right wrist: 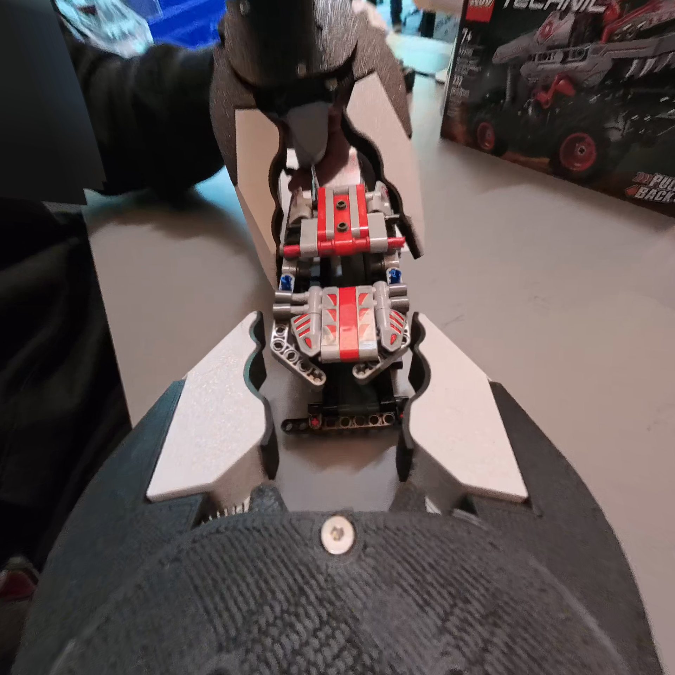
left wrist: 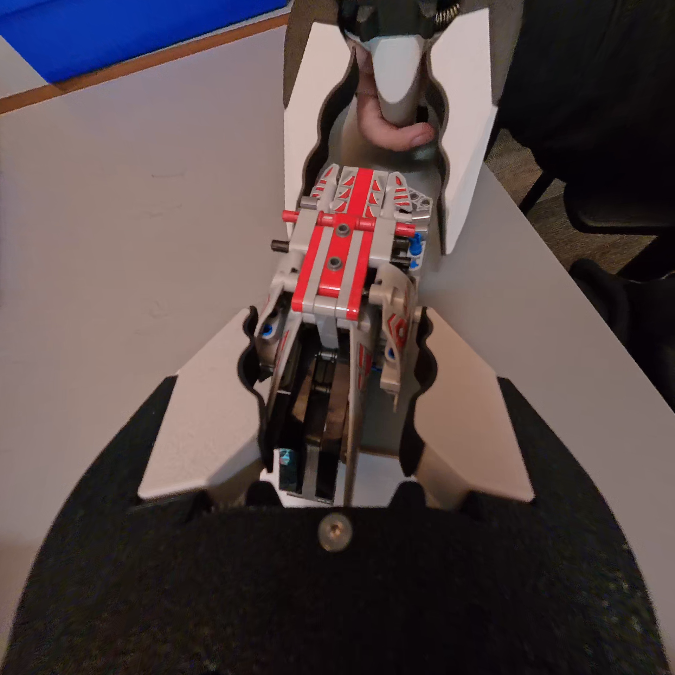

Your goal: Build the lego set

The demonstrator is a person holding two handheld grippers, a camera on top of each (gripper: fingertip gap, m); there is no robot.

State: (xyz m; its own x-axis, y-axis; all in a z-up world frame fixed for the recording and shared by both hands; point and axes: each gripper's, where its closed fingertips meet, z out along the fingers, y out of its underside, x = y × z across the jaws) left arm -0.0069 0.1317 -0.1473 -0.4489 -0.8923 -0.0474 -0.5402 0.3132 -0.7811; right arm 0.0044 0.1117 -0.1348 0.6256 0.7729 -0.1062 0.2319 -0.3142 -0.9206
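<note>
1. Lego model [left wrist: 338, 277], a grey and red vehicle body without wheels, sits between the two grippers near the corner of the white table [left wrist: 128, 219], close to its right edge as the left wrist view frames it.
2. The left gripper [left wrist: 336, 328] clamps the cab end of the model, its wavy black pads pressed against the grey side panels.
3. The right gripper [right wrist: 338, 350] faces it from the opposite side and straddles the hood end; its jaws stand just outside the grey beams with holes, and I cannot tell whether they actually touch them.
4. A black bumper beam [right wrist: 343, 420] with a row of holes crosses the model's low front, between the right gripper's fingers.
5. In the left wrist view a finger [left wrist: 394, 131] of the person curls around the far gripper's grey trigger.
6. A lego box [right wrist: 562, 98] showing a red-wheeled truck stands on the table well beyond the model, toward the far right in the right wrist view.
7. A blue bin [left wrist: 128, 33] lies past the table's far wooden edge.
</note>
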